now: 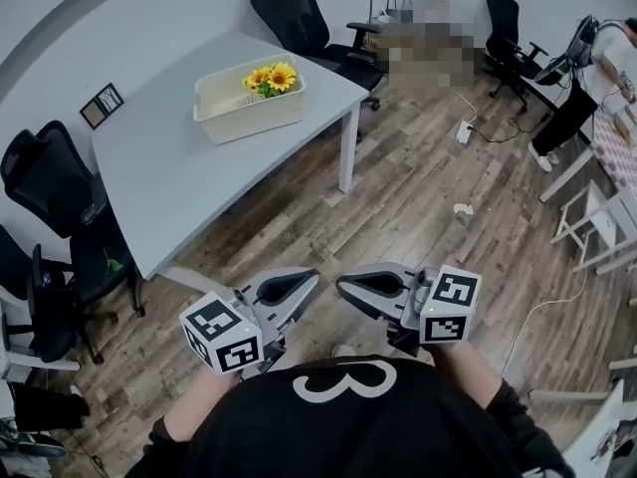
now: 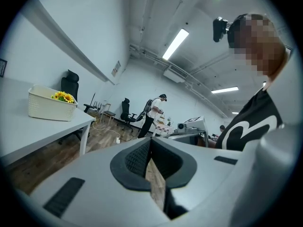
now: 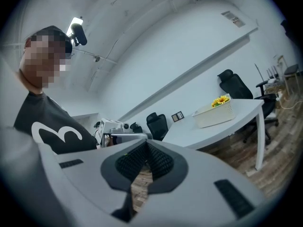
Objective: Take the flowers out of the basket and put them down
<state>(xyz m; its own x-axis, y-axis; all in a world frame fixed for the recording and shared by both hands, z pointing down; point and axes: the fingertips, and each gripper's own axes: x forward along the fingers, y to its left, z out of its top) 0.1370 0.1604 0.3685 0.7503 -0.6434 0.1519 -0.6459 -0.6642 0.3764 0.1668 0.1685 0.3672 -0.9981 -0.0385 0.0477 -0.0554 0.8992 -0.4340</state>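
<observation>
Yellow flowers (image 1: 271, 78) sit in the cream basket (image 1: 249, 119) on the grey desk (image 1: 189, 182), well apart from me. Around it are a wood floor (image 1: 428, 202) and black chairs (image 1: 299, 13). My left hand-held gripper (image 1: 311, 279) and right hand-held gripper (image 1: 343, 285) are both closed and empty, side by side above the floor. The basket wall hides the stems. My shirt (image 1: 398, 436) reads "3".

Room's evenly bright, lit by ceiling strip lights (image 2: 175, 44) that blow out to pure white in the left gripper view. Shadows stay soft and faint. Both gripper views bend hard, fisheye style, with black vignetted corners, and the nearest foreground goes a bit mushy.
</observation>
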